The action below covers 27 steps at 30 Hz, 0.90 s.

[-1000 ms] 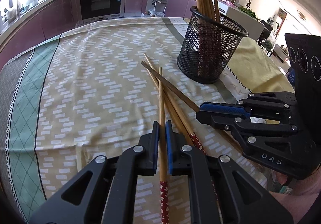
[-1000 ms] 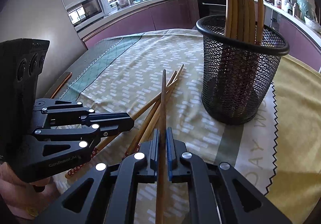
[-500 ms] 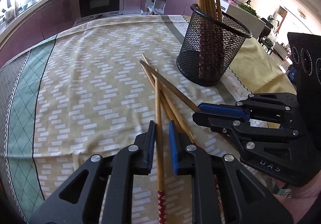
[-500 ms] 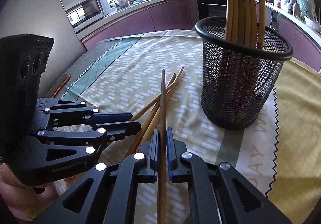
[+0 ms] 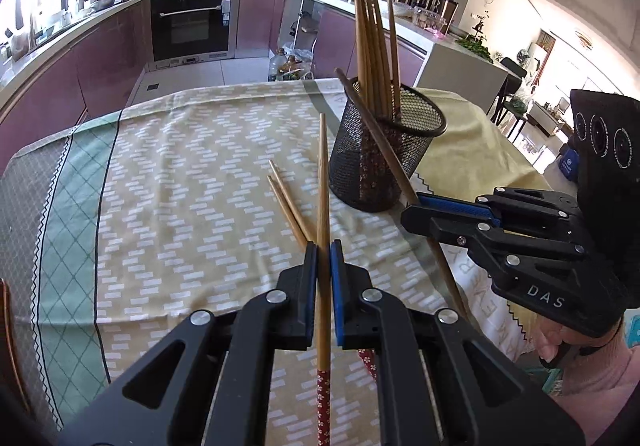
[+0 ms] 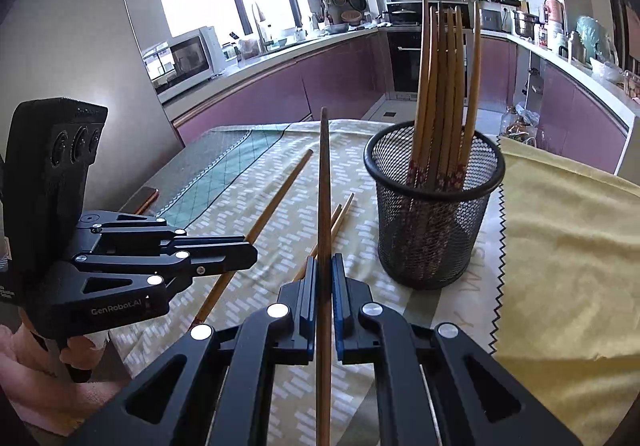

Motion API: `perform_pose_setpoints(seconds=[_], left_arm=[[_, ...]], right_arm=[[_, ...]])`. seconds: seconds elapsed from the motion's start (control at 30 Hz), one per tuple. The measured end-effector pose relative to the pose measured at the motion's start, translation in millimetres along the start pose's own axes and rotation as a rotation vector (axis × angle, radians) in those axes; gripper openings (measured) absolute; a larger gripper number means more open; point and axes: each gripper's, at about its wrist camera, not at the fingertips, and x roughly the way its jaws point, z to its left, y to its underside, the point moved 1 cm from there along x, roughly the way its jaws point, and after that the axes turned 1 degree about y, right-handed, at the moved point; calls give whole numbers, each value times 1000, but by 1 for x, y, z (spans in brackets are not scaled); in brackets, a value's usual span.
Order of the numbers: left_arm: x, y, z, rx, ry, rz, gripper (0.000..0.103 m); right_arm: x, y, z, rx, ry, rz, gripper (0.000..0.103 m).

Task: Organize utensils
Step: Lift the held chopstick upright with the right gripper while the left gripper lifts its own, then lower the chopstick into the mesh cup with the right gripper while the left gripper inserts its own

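Observation:
A black mesh cup (image 5: pixel 384 162) (image 6: pixel 432 222) stands on the patterned tablecloth and holds several upright chopsticks. My left gripper (image 5: pixel 324 246) is shut on a wooden chopstick (image 5: pixel 323 182) with a red patterned end, lifted above the cloth and pointing forward. My right gripper (image 6: pixel 324 262) is shut on a darker chopstick (image 6: pixel 324 182), also lifted, left of the cup. In the left wrist view the right gripper (image 5: pixel 412 212) is at the right, its chopstick (image 5: pixel 384 150) crossing in front of the cup. Two chopsticks (image 5: pixel 288 202) (image 6: pixel 340 216) lie on the cloth.
A plain yellow cloth (image 6: pixel 568 246) covers the table to the right of the cup. A phone (image 6: pixel 146 198) lies near the table's left edge. Kitchen counters and an oven stand beyond the table.
The left gripper opened briefly, then shut on a chopstick again. Both grippers have lifted their chopsticks off the cloth, leaving two behind.

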Motion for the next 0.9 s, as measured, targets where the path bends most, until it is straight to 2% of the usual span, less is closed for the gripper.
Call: perform_pose_setpoints(seconds=[0.37, 0.9], left_arm=[[-49, -21, -13, 22, 77, -107, 7], [-84, -52, -21, 33, 110, -220, 7]], right_arm=[[-38, -17, -11, 15, 14, -120, 6], [-67, -47, -18, -3, 30, -225, 6]])
